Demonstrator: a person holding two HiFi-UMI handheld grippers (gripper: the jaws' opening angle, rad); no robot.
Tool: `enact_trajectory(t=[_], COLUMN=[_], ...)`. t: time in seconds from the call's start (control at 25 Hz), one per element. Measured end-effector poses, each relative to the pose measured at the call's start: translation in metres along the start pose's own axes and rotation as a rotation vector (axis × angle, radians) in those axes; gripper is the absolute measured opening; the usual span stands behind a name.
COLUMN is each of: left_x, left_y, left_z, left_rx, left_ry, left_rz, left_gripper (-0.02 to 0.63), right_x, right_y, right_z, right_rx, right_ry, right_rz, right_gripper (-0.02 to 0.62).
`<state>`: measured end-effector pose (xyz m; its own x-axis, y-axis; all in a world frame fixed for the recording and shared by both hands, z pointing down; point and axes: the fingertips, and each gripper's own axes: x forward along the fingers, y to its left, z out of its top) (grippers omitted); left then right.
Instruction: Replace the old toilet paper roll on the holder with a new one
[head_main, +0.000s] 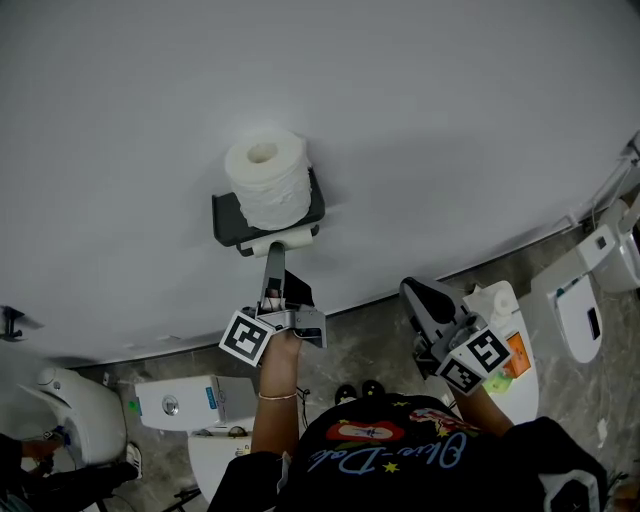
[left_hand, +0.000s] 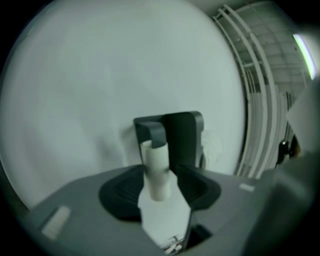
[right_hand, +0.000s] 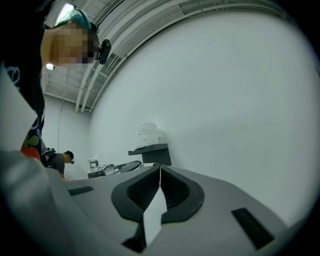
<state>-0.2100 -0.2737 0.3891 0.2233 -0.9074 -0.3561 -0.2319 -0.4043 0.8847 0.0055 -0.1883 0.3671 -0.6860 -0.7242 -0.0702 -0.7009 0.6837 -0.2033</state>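
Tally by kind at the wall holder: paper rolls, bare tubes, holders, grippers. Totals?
Full toilet paper roll: 1
Bare tube: 1
Wall holder: 1
Grippers: 2 (left gripper, right gripper)
Total: 5

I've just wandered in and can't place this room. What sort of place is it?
Probably a toilet showroom or test area, not a home bathroom: a wall-mounted paper holder with a full roll on its shelf, plus a white toilet on the right and another toilet on the left along the floor.
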Motion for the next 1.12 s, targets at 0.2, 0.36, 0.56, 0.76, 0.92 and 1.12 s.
enact_trajectory(t=[0.2,0.36,0.56,0.76,0.92,1.12], left_x=[0.013,0.021,0.036,0.052,0.054,0.039], left_y=[0.010,0.004,0.001,-0.004,-0.014,-0.034], left_z=[-0.002,-0.011,-0.038,-0.077,-0.112,-0.131], left_rx=[-0.009,-0.016,-0.027,-0.030,-0.028,0.149], left_ry=[0.020,0.038,0.103,0.204,0.284,0.370], left_rz=[0.012,-0.006,-0.018,-0.032,-0.048,-0.055], left_gripper=[0.187,0.155,0.153,0.153,0.153,0.153], right_x=[0.000,-0.005,-0.015,-0.038,-0.059,-0.064], right_y=[-0.008,-0.017,-0.029,-0.044,-0.055,-0.055], right_z=[-0.003,-0.001,0.003,0.007,0.008,0.006], right_rx=[0.003,0.007,0.006,0.000,0.007,0.034], right_ry=[0.005,0.000,-0.009,-0.022,-0.028,-0.026], right_rz=[-0.024,-0.052,-0.091,-0.162,-0.218,-0.221], right_gripper=[0.014,0.014,0.014,0.014,0.014,0.014])
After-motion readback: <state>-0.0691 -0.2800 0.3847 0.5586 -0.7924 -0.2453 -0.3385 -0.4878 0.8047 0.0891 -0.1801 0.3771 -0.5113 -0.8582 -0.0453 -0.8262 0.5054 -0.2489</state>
